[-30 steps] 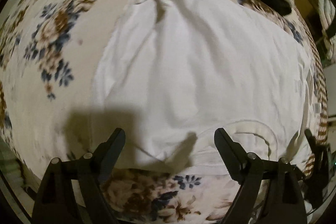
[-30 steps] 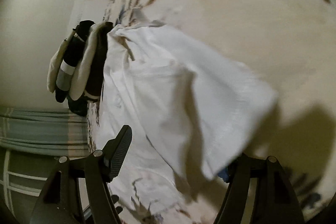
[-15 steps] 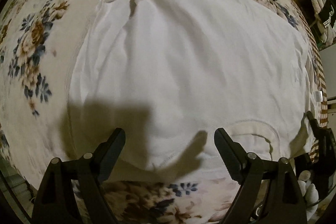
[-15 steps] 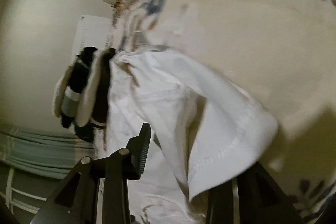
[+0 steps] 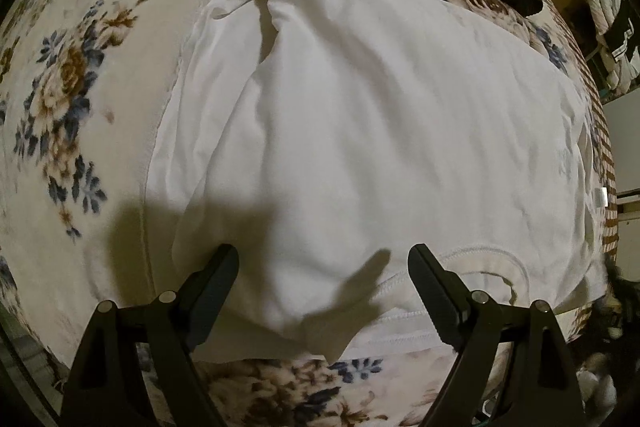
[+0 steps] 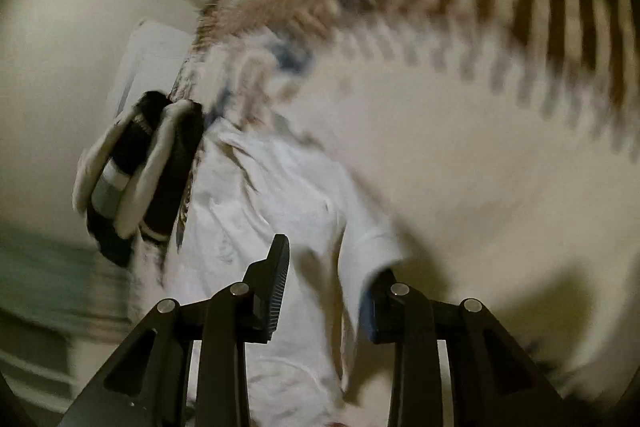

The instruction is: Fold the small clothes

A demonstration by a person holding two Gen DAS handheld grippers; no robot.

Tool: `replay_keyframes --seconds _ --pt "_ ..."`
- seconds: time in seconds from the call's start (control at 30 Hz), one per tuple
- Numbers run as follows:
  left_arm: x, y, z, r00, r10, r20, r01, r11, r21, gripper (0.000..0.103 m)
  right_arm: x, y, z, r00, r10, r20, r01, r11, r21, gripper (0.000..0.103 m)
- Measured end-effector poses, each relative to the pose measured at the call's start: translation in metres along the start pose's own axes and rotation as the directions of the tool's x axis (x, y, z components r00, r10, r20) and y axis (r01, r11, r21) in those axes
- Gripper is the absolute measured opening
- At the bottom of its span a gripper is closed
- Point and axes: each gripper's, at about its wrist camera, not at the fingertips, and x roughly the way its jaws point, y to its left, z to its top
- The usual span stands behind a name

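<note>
White shirt [image 5: 360, 131] flat on floral blanket [image 5: 60, 99], collar toward wide left claw [image 5: 323, 259]; right claw [image 6: 326, 267] wide.

A: What is the white shirt [image 5: 380, 131] made of?

B: Soft matt cotton-like knit, gently creased, with a stitched ribbed neckline [image 5: 472, 259]. Under it the floral blanket [image 5: 68, 95] looks fleecy and slightly fuzzy.

A: And the left gripper [image 5: 323, 269]?

B: Matt black plastic with small shiny metal pins. The right gripper [image 6: 329, 277] is the same, and one of its fingers [image 6: 280, 279] has a finely ridged pad.

A: The bundle at the bed's edge?

B: Knit socks [image 6: 136, 179], cream and black, soft and dull, though blurred
</note>
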Motion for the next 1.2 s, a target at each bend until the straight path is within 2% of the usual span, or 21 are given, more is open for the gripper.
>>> replay_keyframes --seconds 0.07,0.17,0.27,0.3,0.33,0.37,0.43,0.5,0.57,0.63,0.7,0.73,0.77,0.83,0.87,0.93,0.97,1.03,1.07,1.13,1.2 --pt "-0.002 -0.001 -0.005 1.0 0.0 0.003 0.0 1.0 -0.002 0.087 -0.005 0.018 0.007 1.0 -0.022 -0.015 0.02 0.994 -0.11 0.034" --pt "-0.003 -0.007 -0.01 1.0 -0.003 0.001 0.003 1.0 -0.014 0.087 0.017 0.034 0.016 0.995 -0.054 -0.08 0.036 0.977 -0.212 0.034" --pt "-0.003 -0.011 -0.011 1.0 -0.002 0.005 0.002 1.0 -0.014 0.087 0.05 0.039 0.019 0.975 -0.158 -0.154 0.108 0.949 -0.295 0.033" --pt "-0.002 -0.016 -0.013 1.0 0.0 0.006 0.0 1.0 -0.012 0.087 0.052 0.04 0.018 0.973 -0.172 -0.156 0.117 0.943 -0.31 0.029" --pt "-0.001 -0.017 -0.012 1.0 0.002 0.005 -0.002 1.0 -0.01 0.087 0.053 0.041 0.017 0.968 -0.2 -0.152 0.141 0.932 -0.334 0.013" --pt "-0.001 -0.018 -0.012 1.0 0.0 0.004 0.0 1.0 -0.01 0.087 0.048 0.037 0.016 0.965 -0.22 -0.141 0.161 0.926 -0.341 0.007" --pt "0.0 -0.02 -0.013 1.0 0.002 0.002 -0.002 1.0 -0.011 0.087 0.036 0.03 0.018 0.955 -0.274 -0.114 0.224 0.919 -0.325 0.006" --pt "0.002 -0.023 -0.012 1.0 -0.001 -0.001 0.001 1.0 -0.019 0.087 0.026 0.014 0.022 0.94 -0.318 -0.124 0.275 0.92 -0.278 0.006" --pt "0.003 -0.024 -0.012 1.0 -0.002 -0.001 0.002 1.0 -0.026 0.087 0.017 -0.021 0.026 0.915 -0.355 -0.193 0.328 0.931 -0.159 0.008" --pt "0.003 -0.026 -0.012 1.0 -0.005 -0.001 0.005 0.999 -0.032 0.087 0.008 -0.047 0.029 0.913 -0.335 -0.232 0.334 0.941 -0.042 0.013" --pt "0.002 -0.029 -0.013 1.0 -0.004 0.002 0.004 1.0 -0.028 0.087 -0.008 -0.061 0.028 0.934 -0.286 -0.213 0.303 0.952 0.049 0.019" --pt "0.002 -0.031 -0.014 1.0 -0.002 0.003 0.002 1.0 -0.022 0.087 -0.016 -0.058 0.027 0.952 -0.247 -0.18 0.262 0.963 0.065 0.026" --pt "0.002 -0.033 -0.014 1.0 0.002 0.005 -0.002 1.0 -0.012 0.087 -0.024 -0.047 0.028 0.97 -0.198 -0.137 0.206 0.978 0.044 0.031" --pt "0.0 -0.038 -0.015 1.0 0.007 0.012 -0.007 1.0 0.005 0.087 -0.027 -0.02 0.029 0.987 -0.128 -0.1 0.125 0.991 -0.041 0.033" --pt "0.0 -0.042 -0.015 1.0 0.01 0.015 -0.01 1.0 0.014 0.087 -0.021 -0.007 0.03 0.989 -0.11 -0.101 0.101 0.991 -0.091 0.038" --pt "0.002 -0.049 -0.015 1.0 0.017 0.02 -0.017 0.999 0.028 0.087 0.001 0.013 0.031 0.982 -0.128 -0.139 0.105 0.981 -0.164 0.047" --pt "0.003 -0.05 -0.015 1.0 0.016 0.019 -0.016 0.999 0.029 0.087 0.019 0.018 0.03 0.976 -0.117 -0.181 0.084 0.98 -0.181 0.047" --pt "0.004 -0.056 -0.013 1.0 0.01 0.017 -0.01 1.0 0.028 0.086 0.054 0.021 0.026 0.948 -0.189 -0.256 0.13 0.965 -0.23 0.047" --pt "0.005 -0.059 -0.012 1.0 0.008 0.018 -0.008 0.999 0.031 0.087 0.061 0.021 0.027 0.943 -0.21 -0.257 0.147 0.959 -0.242 0.033" --pt "0.003 -0.066 -0.01 1.0 0.003 0.025 -0.004 0.999 0.043 0.087 0.055 0.019 0.031 0.954 -0.207 -0.219 0.155 0.96 -0.232 0.007" --pt "0.002 -0.072 -0.007 0.999 0.002 0.035 -0.004 0.998 0.056 0.087 0.042 0.02 0.037 0.957 -0.243 -0.158 0.198 0.947 -0.253 0.003"
